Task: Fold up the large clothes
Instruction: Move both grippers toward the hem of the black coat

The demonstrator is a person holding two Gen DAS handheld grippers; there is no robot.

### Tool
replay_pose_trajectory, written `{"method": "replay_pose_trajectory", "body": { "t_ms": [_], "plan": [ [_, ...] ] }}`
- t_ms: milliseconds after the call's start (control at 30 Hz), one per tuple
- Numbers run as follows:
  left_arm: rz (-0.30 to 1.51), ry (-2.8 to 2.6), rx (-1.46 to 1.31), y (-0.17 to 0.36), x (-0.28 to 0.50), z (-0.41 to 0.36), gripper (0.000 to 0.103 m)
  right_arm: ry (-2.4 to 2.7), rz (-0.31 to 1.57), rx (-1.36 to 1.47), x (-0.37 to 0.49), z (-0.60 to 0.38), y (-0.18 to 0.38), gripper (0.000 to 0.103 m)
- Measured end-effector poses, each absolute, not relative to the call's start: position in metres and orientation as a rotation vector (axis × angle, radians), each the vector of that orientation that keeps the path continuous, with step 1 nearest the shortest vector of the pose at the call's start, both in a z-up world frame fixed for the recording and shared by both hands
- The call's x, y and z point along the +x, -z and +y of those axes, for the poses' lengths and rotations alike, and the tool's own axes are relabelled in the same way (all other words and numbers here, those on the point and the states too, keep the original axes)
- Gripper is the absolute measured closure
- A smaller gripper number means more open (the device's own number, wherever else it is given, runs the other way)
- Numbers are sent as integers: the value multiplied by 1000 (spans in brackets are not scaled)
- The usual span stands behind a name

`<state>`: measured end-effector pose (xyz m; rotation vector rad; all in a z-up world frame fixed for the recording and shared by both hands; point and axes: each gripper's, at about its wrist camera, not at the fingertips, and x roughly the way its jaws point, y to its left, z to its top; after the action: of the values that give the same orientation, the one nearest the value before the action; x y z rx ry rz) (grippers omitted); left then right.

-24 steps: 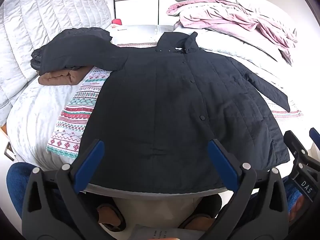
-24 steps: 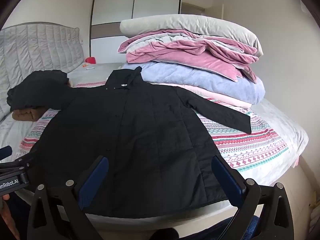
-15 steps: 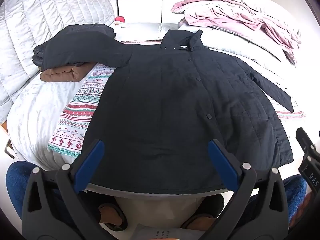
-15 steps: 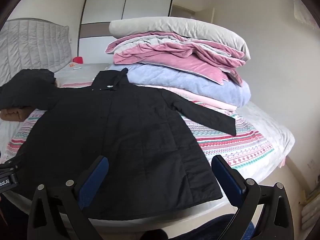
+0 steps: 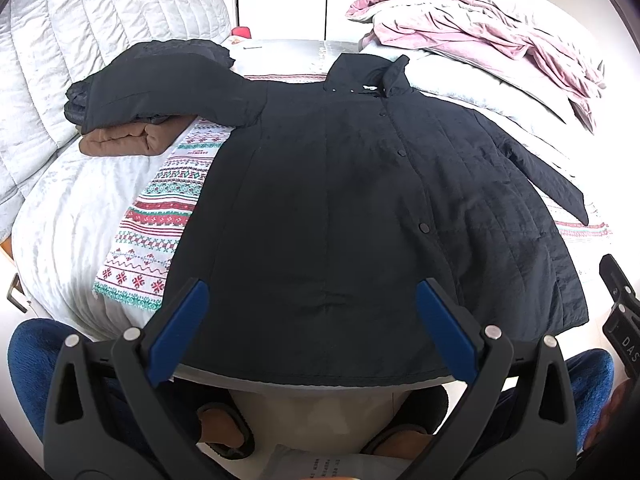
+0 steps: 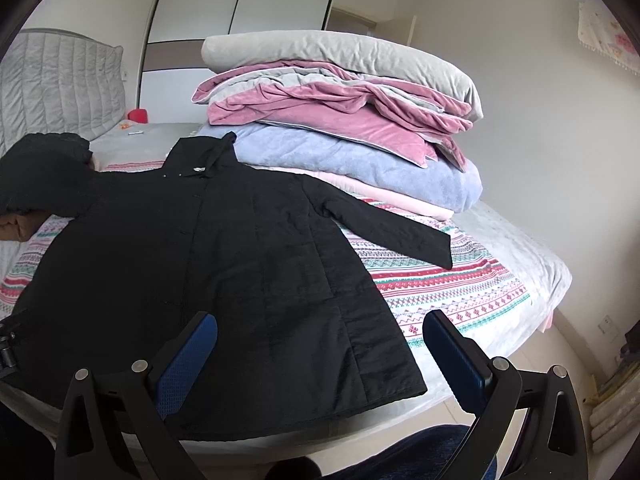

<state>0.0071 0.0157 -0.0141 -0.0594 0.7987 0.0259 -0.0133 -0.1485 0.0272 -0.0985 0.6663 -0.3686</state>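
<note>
A large black quilted coat (image 5: 360,208) lies flat and buttoned on the bed, collar at the far end, hem hanging over the near edge. Its left sleeve rests on a pile of folded clothes; its right sleeve (image 6: 384,228) stretches out over the patterned blanket. My left gripper (image 5: 312,320) hovers above the hem near the coat's left half, open with nothing between its blue pads. My right gripper (image 6: 320,344) stands open above the coat's lower right corner (image 6: 392,384), also empty. The right gripper's black body shows at the right edge of the left wrist view.
A folded black garment on a brown one (image 5: 132,136) sits at the left. A patterned blanket (image 6: 448,288) covers the white bed (image 5: 68,216). Stacked pink, grey and blue quilts (image 6: 340,120) rise at the far right. The person's blue-clad knees (image 5: 32,356) and slippers (image 5: 228,428) are below.
Both grippers have shifted a little to the right along the bed's near edge; the right one now faces more of the coat's right side. Both stay open and empty.
</note>
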Motion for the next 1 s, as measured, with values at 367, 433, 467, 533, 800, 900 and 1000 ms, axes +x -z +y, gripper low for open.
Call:
{"method": "replay_pose_trajectory", "body": {
  "t_ms": [367,433,467,533,800,900,1000],
  "plan": [
    [855,-35,-33,18,10,13,0,387,669,-108,-12,-151,-24,0],
    [865,-32,-37,18,10,13,0,390,670,-107,-12,-152,-23,0],
    [878,-31,-40,18,11,13,0,390,672,-106,-11,-152,-23,0],
    [888,-31,-40,19,12,14,0,393,672,-106,-11,-153,-22,0],
    [920,-33,-59,36,24,20,0,409,735,-102,6,-169,4,0],
    [951,-48,-71,48,28,27,0,420,756,-83,8,-179,15,0],
    [961,-62,-70,56,32,32,0,420,761,-61,12,-187,21,0]
  ]
}}
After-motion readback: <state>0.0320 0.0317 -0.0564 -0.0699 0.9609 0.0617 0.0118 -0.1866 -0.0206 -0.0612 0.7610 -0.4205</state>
